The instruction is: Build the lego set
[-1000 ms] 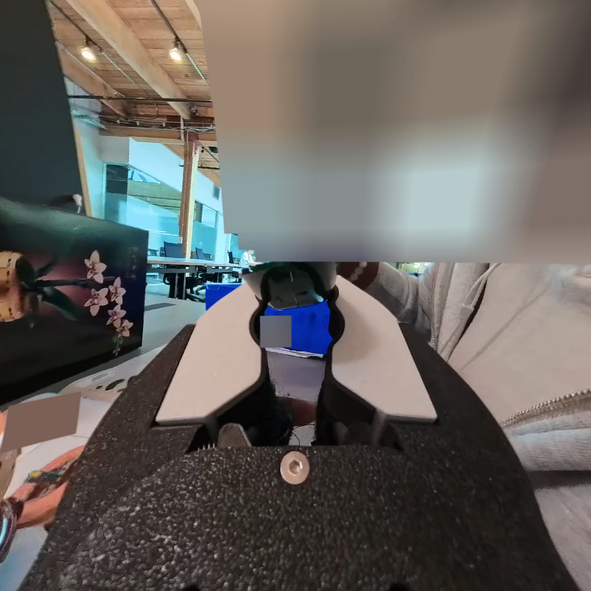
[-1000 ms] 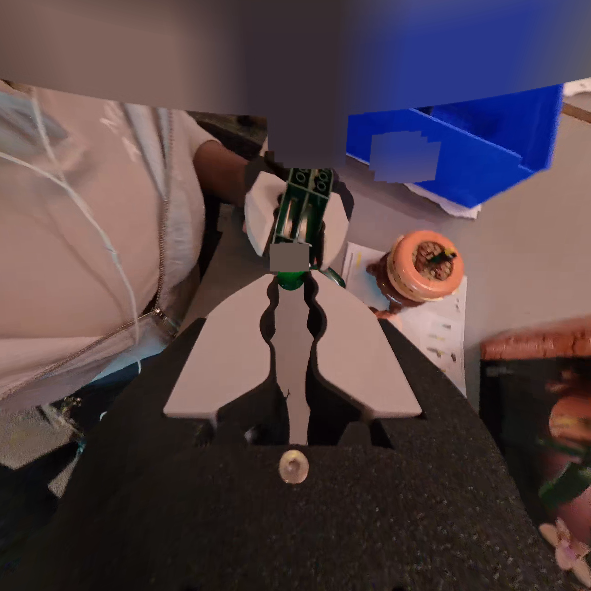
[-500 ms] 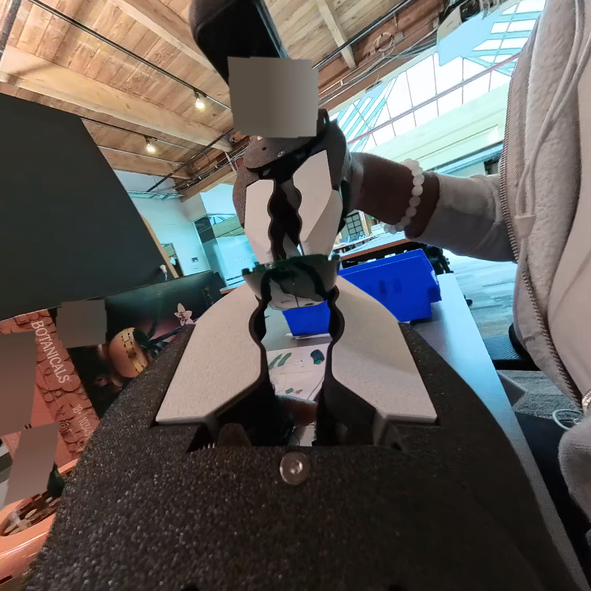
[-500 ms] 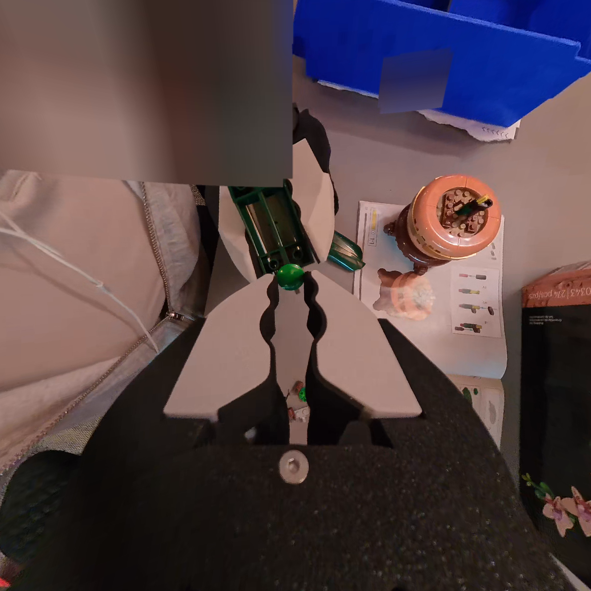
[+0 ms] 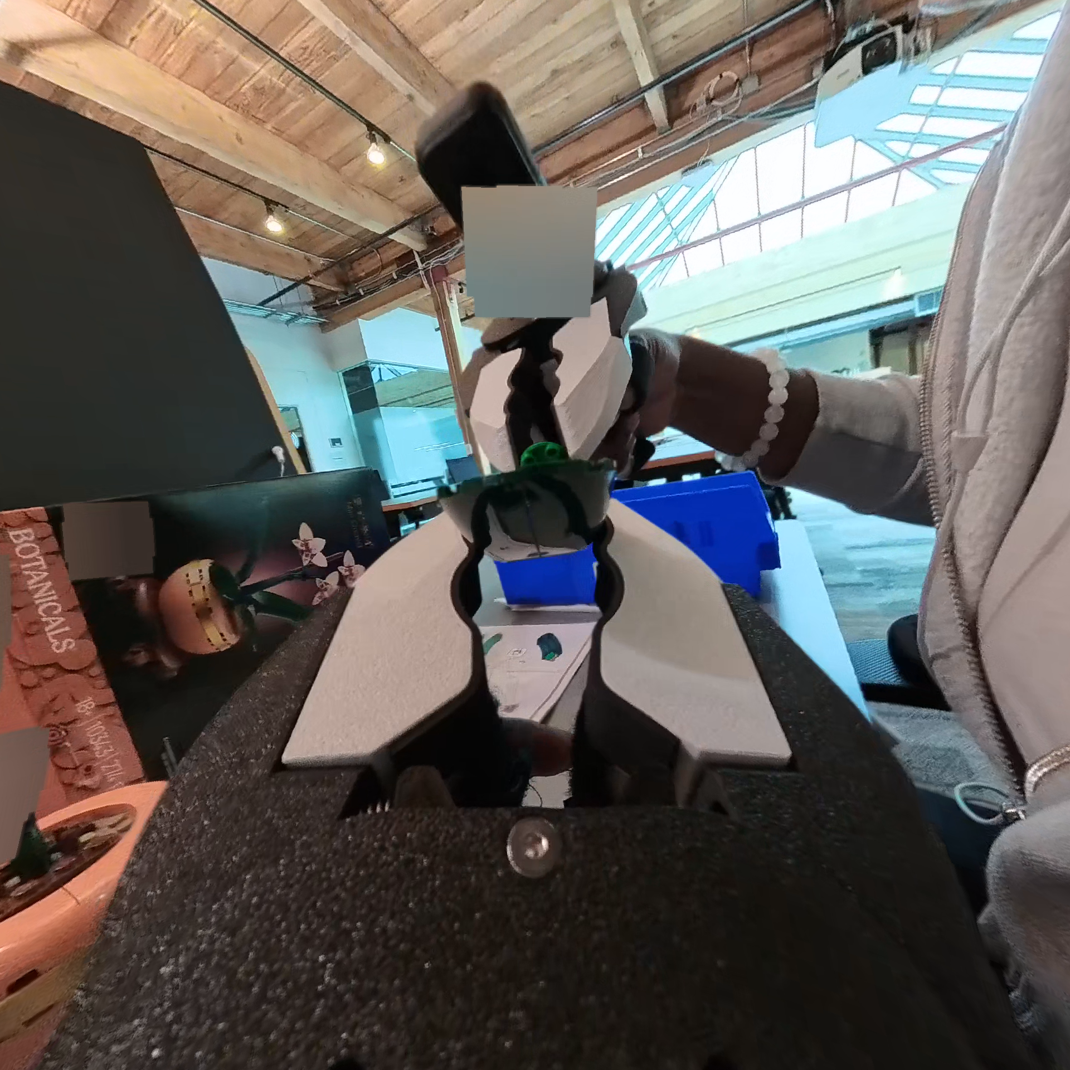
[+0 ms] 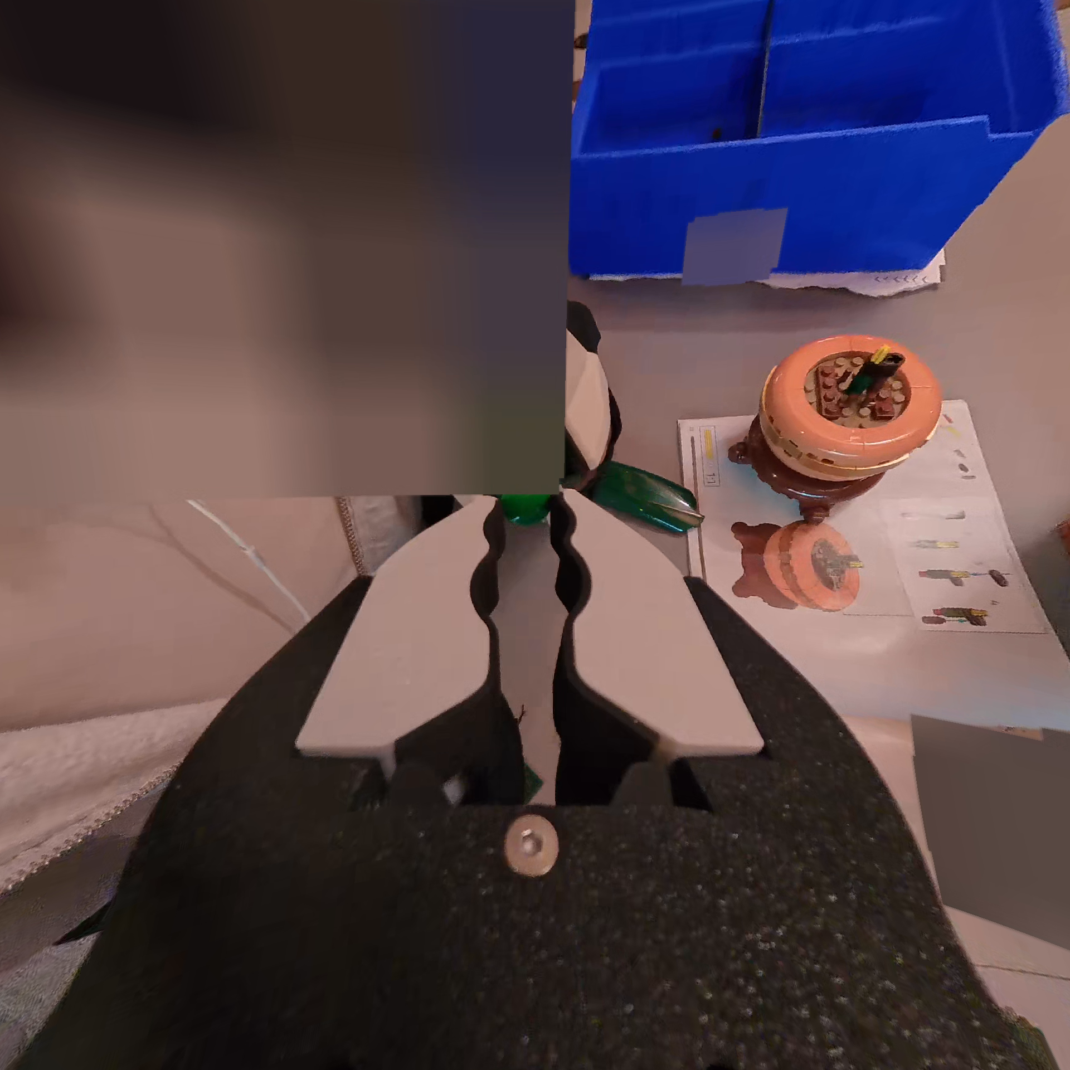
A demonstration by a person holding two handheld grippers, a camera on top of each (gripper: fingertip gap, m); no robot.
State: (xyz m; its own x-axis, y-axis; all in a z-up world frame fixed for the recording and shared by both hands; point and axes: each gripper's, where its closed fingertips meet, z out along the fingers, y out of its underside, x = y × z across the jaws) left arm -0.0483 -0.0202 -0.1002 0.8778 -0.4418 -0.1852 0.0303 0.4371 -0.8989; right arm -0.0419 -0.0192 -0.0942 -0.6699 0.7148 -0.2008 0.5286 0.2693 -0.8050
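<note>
My left gripper (image 5: 535, 524) is shut on a dark green leaf piece (image 5: 521, 501) and holds it up above the table. My right gripper (image 5: 538, 457) comes down from above it, shut on a small bright green round piece (image 5: 541, 453) that touches the leaf's top edge. In the right wrist view the right gripper (image 6: 528, 512) pinches the same green piece (image 6: 524, 509). The leaf's tip (image 6: 642, 502) sticks out to the right, and one left finger (image 6: 585, 405) shows beside a blurred patch. The built terracotta pot (image 6: 851, 405) stands on the open instruction booklet (image 6: 955, 521).
A blue bin (image 6: 810, 173) sits at the back of the grey table, also in the left wrist view (image 5: 695, 532). The dark set box (image 5: 231, 579) stands at the left. The pot's rim (image 5: 52, 868) is at lower left. A person's grey hoodie fills the right side.
Both views swung. The left gripper tilted up with the leaf. The right gripper came in over it, and the green piece now meets the leaf's top edge.
</note>
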